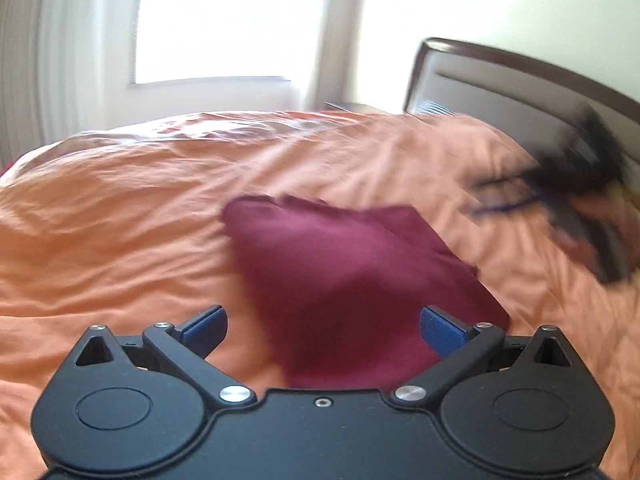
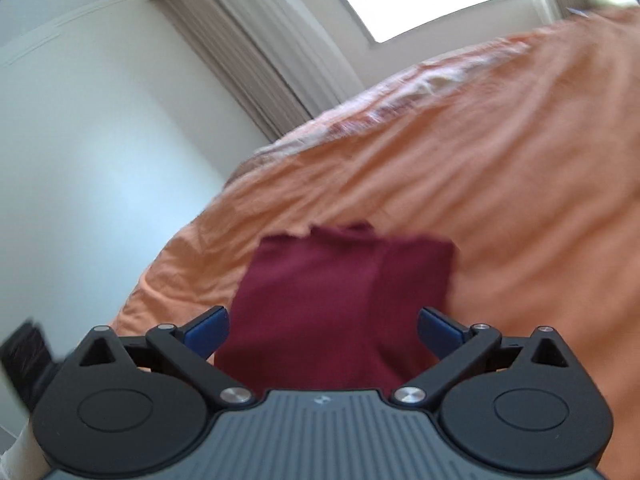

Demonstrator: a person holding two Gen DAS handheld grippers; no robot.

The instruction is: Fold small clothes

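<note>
- The bed (image 1: pixel 120 220) fills the middle band of the left wrist view, covered in a wrinkled orange sheet (image 2: pixel 520 180) that also takes up the right half of the right wrist view
- A bright window (image 1: pixel 232 20) sits at the top centre of the left wrist view, with pale curtains (image 2: pixel 248 60) running diagonally through the upper middle of the right wrist view
- A dark-framed headboard (image 1: pixel 500 76) stands at the upper right of the left wrist view, behind the far edge of the bed
- The dark red garment (image 1: pixel 340 272) lies flat on the orange sheet in the lower centre of the left wrist view, folded into a rough block with a ragged far edge; in the right wrist view it sits in the lower centre too (image 2: pixel 340 300), its near part hidden behind the gripper body
- The left gripper (image 1: pixel 324 330) occupies the bottom of its own view; its blue-padded fingers (image 1: pixel 204 330) stand wide apart and grip nothing, with the garment showing in the gap between them
- The right gripper (image 2: pixel 323 330) fills the bottom of its own view; its fingers (image 2: pixel 440 332) are likewise spread wide and empty, with the red cloth visible between them
- A blurred dark shape (image 1: pixel 580 184) at the right edge of the left wrist view hangs over the sheet; it is too smeared to tell what it is
</note>
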